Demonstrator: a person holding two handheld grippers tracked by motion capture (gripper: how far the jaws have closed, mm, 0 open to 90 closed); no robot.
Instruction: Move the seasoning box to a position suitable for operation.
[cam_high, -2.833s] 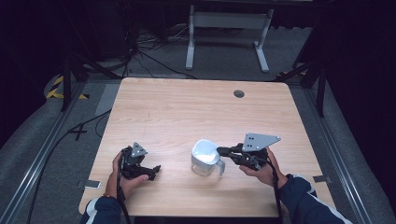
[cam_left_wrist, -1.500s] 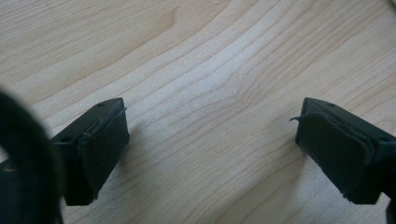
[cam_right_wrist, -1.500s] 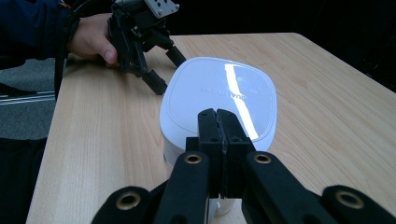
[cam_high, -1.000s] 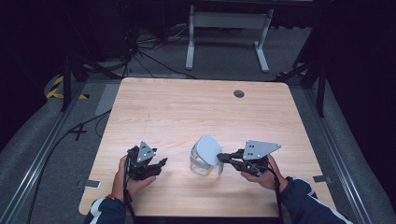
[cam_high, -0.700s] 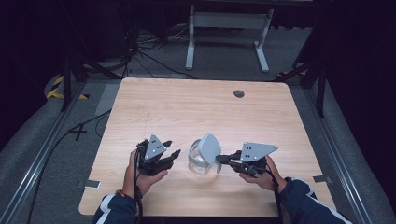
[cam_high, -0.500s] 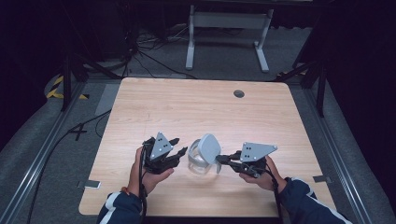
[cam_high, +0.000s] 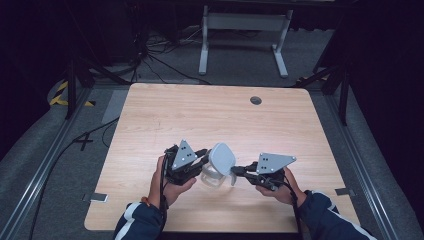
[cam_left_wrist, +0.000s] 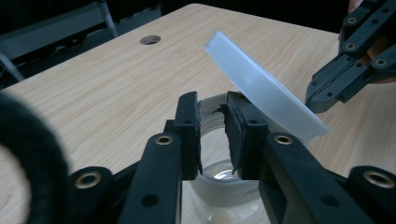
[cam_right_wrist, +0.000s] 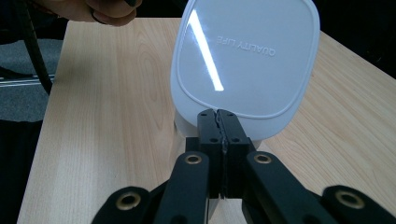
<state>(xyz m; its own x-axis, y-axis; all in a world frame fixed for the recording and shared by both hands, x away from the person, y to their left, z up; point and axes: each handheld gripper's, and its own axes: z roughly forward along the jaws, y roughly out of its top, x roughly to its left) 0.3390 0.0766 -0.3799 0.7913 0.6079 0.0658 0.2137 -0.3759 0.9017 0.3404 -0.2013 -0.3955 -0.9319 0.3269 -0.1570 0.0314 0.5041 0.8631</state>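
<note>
A clear plastic container (cam_high: 212, 176) stands near the front edge of the wooden tabletop (cam_high: 210, 115), about midway between its left and right sides, with a person's two hands on either side of it. Its white lid (cam_high: 221, 156) is tilted up, raised on the left and hinged or caught low on the right.

The left claw (cam_high: 202, 161) comes in from the left. In the left gripper view its two padded jaws straddle the container's near rim (cam_left_wrist: 212, 109), one pad inside and one outside the wall. They have just been closing, with the rim between them; the pads look to be touching the wall, though from this angle it is hard to be sure they press on it.

The right claw (cam_high: 234, 171) comes in from the right and is pressed together. In the right gripper view its tips (cam_right_wrist: 217, 122) meet at the lid's lower edge (cam_right_wrist: 224, 119), pinching a small tab there, and the lid's top face fills the space above, embossed lettering showing reversed. A round hole (cam_high: 256, 100) sits in the tabletop's far right part.
</note>
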